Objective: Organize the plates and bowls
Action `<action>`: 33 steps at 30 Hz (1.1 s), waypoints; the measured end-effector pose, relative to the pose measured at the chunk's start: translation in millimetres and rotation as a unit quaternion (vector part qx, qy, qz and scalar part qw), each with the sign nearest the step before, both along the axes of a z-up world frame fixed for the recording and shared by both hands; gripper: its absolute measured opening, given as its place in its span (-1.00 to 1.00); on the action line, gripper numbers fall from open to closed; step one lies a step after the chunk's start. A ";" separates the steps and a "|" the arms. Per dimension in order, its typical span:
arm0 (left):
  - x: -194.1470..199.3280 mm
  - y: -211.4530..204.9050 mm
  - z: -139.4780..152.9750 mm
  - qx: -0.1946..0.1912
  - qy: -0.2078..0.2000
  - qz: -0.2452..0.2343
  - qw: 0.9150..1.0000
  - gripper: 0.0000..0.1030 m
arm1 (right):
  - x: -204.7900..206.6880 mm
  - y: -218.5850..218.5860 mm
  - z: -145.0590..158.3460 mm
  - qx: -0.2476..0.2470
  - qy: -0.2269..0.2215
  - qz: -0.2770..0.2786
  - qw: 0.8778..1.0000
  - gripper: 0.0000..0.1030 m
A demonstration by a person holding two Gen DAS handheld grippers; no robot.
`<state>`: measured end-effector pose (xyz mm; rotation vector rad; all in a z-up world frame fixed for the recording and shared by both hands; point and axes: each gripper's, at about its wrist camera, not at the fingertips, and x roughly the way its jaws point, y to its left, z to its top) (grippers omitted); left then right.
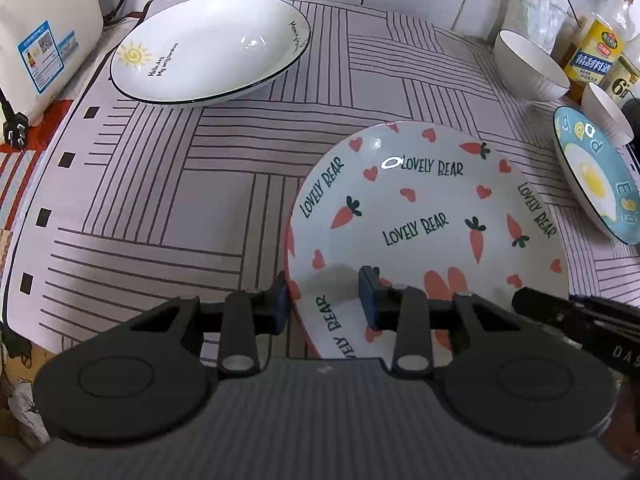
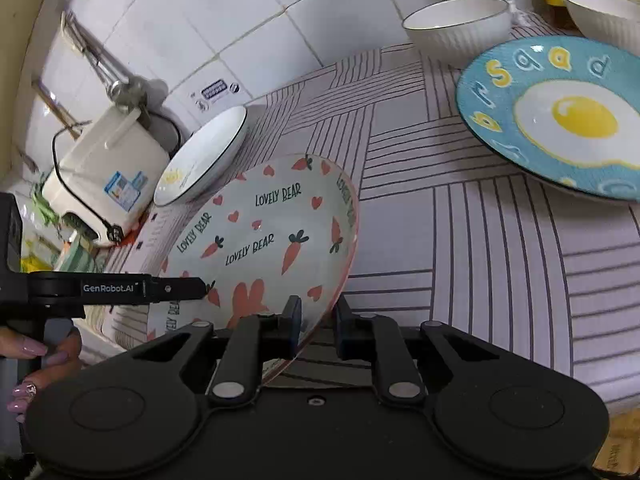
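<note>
Pale ceramic with carrots, hearts and "LOVELY BEAR" lettering fills the lower middle of both views: that carrot plate (image 1: 424, 216) is the one you have hold of. Your left gripper (image 1: 326, 300) straddles its near-left rim, one blue pad under the edge and one on the inner face; the pads look to be against the rim, so it is pinching the plate. Your right gripper (image 2: 316, 330) has its jaws drawn in on the plate's lower right rim, the edge passing between the two pads. In the right wrist view the plate stands tilted, its right edge raised off the striped cloth (image 2: 480, 260) that covers the worktop.

At the upper left of the left wrist view a white plate with a sun drawing (image 1: 208, 48) lies flat on the cloth, well apart from the carrot plate, beside a cream-coloured appliance (image 1: 44, 36). At the right edge sits a blue fried-egg plate (image 2: 560, 120), with two white bowls just behind it: the nearer-centre bowl (image 2: 456, 24) and the corner bowl (image 2: 604, 12). Bottles (image 1: 596, 48) stand against the tiled wall. Your hand (image 2: 36, 360) shows at the lower left of the right wrist view, wrapped round the left gripper's handle.
</note>
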<state>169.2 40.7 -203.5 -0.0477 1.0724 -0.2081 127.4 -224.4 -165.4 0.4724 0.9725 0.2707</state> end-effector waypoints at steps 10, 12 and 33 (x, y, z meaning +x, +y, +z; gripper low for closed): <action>-3.3 -3.5 14.7 -0.007 0.006 -0.013 1.000 -0.37 | 1.4 -2.0 19.0 -0.043 -0.012 0.027 0.999 -0.59; 0.7 -7.5 23.1 -0.004 -0.004 -0.019 1.000 -0.37 | 6.2 -6.8 25.9 -0.040 -0.013 0.026 0.999 -0.58; 87.0 -42.3 65.0 0.015 -0.070 -0.038 0.997 -0.36 | 82.9 -39.3 45.0 -0.025 -0.050 0.008 0.998 -0.55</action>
